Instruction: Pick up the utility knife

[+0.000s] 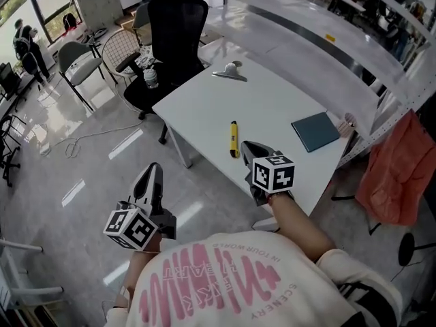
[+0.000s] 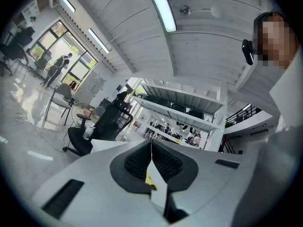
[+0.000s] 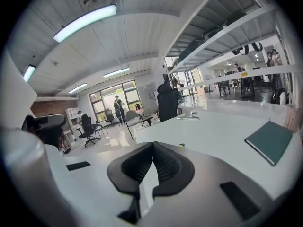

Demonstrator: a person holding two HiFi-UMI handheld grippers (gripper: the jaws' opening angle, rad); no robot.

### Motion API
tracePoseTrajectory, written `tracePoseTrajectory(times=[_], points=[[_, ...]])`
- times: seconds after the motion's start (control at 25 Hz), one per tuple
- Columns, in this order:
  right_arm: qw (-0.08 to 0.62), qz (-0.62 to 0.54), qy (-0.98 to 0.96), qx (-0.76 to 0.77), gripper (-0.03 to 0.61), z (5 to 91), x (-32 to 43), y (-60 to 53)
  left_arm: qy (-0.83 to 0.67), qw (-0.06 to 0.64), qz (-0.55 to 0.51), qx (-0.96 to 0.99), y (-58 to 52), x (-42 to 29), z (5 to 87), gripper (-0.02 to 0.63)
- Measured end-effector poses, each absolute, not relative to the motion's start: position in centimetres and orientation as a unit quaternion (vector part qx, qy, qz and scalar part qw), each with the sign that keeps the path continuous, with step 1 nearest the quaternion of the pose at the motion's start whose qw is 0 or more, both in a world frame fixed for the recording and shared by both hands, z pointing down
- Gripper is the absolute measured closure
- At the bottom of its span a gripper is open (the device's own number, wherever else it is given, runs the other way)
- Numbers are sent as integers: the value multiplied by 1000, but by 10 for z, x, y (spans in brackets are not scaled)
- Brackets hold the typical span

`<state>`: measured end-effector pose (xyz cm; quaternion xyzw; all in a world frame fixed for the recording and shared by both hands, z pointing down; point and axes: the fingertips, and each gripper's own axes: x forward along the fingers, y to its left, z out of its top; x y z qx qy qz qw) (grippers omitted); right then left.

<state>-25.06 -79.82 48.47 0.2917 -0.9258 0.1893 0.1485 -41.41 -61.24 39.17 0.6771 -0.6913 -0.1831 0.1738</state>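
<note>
The yellow utility knife [image 1: 234, 138] lies flat on the white table [image 1: 272, 101], near its front edge. My right gripper [image 1: 248, 147] is shut and empty, with its tips just right of the knife's near end. In the right gripper view only the knife's tip [image 3: 181, 145] peeks over the shut gripper [image 3: 152, 146]. My left gripper [image 1: 153, 170] hangs over the floor, left of the table, and is also shut and empty. The left gripper view shows a sliver of the yellow knife [image 2: 149, 178] below the meeting pads of the gripper [image 2: 151, 145].
A dark teal notebook [image 1: 315, 131] lies at the table's right end, and a metal clip [image 1: 230, 72] at its far side. A black office chair [image 1: 174, 33] stands behind the table. An orange cloth [image 1: 398, 169] hangs at the right. White shelving [image 1: 320, 33] runs behind.
</note>
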Motion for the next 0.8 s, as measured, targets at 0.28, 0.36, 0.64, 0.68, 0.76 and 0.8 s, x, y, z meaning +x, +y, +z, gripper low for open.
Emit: tracePoseTrajectory(times=[0.28,0.36,0.64,0.68,0.76,0.8], points=[[199,205,-914,288,561,538,-270,-827,-731,196,-184,627,-587,-446,419,589],[216,209,-906,298,561,552,-274,-839,-741,199,-176,617,-578,-452,424,589],[281,243,-873,315,371,590,-292,-873,-766,225,-184,573,-548,-476,440,589],[293,241,-868,321,346,595,-294,-878,-767,224,-184,572,-546,-477,440,589],[311,243,-855,337,325,602,-296,-890,-772,223,-186,566,-544,-482,440,589],[316,247,-848,346,325,605,-297,-895,-774,223,-188,562,-543,-485,440,589]])
